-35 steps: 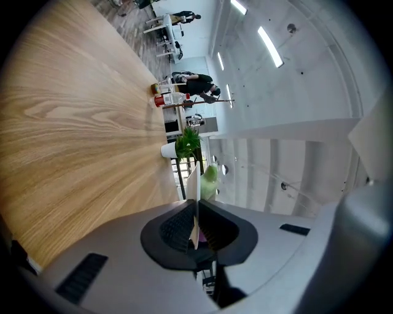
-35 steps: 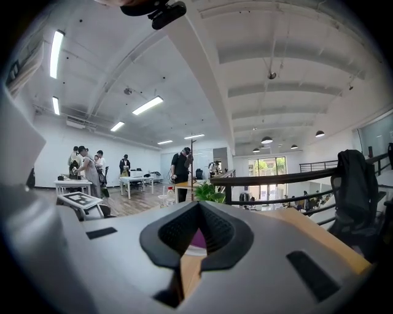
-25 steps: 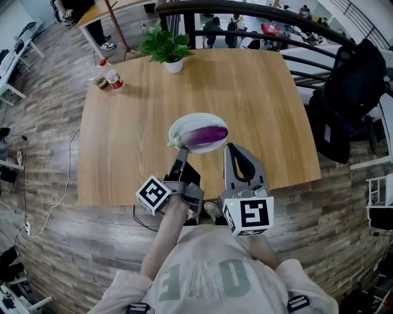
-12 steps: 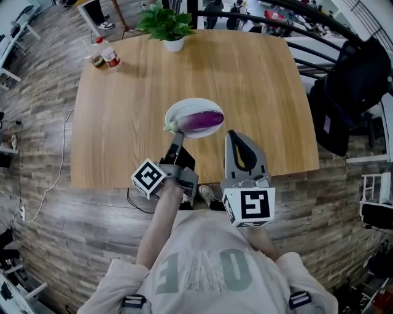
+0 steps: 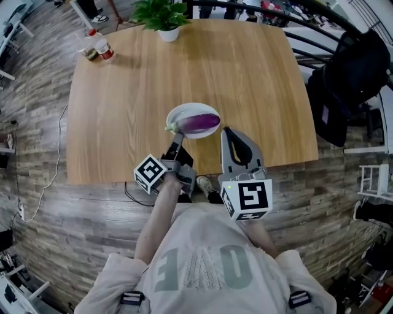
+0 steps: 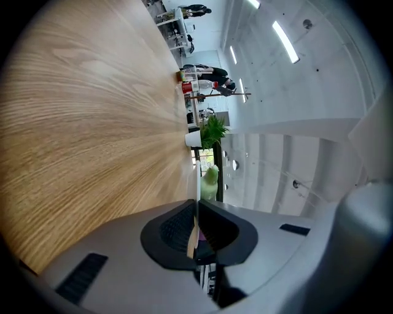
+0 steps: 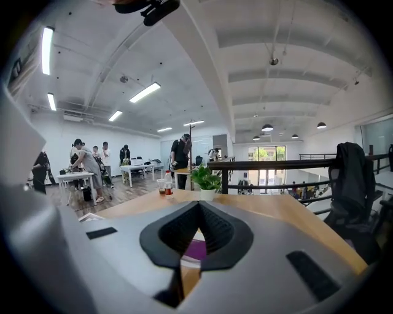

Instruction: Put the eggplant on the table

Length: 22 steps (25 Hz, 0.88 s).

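A purple eggplant with a green stem lies on a white plate near the front edge of the wooden table. My left gripper is shut on the plate's near-left rim. In the left gripper view the thin white rim runs between the closed pads, and the tabletop is very close. I cannot tell whether the plate rests on the wood. My right gripper is shut and holds nothing, just right of the plate. In the right gripper view a patch of eggplant shows behind its jaws.
A potted plant stands at the table's far edge and some bottles at its far left corner. A dark chair with a jacket and a railing are to the right. A white cable trails on the floor. People stand at distant tables.
My left gripper has come down toward the tabletop with the plate and eggplant. The right gripper has sunk a little beside it.
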{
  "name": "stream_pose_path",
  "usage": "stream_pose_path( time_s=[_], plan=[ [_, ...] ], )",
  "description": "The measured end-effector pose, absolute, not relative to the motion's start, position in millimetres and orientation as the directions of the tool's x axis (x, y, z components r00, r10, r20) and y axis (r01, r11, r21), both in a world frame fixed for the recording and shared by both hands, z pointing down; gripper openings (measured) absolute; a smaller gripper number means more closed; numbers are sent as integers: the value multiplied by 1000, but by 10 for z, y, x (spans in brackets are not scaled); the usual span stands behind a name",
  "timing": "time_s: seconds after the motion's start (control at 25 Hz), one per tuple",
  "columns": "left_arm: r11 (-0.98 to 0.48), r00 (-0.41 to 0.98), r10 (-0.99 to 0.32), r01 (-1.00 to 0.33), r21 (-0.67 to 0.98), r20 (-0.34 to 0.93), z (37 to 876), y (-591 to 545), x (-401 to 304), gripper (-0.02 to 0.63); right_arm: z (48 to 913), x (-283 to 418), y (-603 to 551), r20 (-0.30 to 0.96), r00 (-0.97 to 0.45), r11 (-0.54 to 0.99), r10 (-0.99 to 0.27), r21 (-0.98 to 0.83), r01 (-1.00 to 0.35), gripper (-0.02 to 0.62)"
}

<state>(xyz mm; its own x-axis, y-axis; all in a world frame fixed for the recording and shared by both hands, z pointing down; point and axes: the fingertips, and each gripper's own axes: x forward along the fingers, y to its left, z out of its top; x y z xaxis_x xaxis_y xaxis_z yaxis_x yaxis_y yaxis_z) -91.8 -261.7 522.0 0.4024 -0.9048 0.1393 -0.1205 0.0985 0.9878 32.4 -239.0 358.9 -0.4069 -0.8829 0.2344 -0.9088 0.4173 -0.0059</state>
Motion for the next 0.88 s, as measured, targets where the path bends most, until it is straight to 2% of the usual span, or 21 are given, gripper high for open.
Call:
stream_pose_path(
  time_s=[0.56, 0.88],
  plan=[
    [130, 436, -879, -172, 977, 194, 5656, -2596, -908, 21, 3746, 510, -2408, 281, -350, 370, -894, 20, -929, 18],
    [208, 421, -874, -126, 970, 242, 5888, -2521, -877, 21, 3732, 600, -2379, 281, -327, 349, -903, 32, -937, 18]
  ],
)
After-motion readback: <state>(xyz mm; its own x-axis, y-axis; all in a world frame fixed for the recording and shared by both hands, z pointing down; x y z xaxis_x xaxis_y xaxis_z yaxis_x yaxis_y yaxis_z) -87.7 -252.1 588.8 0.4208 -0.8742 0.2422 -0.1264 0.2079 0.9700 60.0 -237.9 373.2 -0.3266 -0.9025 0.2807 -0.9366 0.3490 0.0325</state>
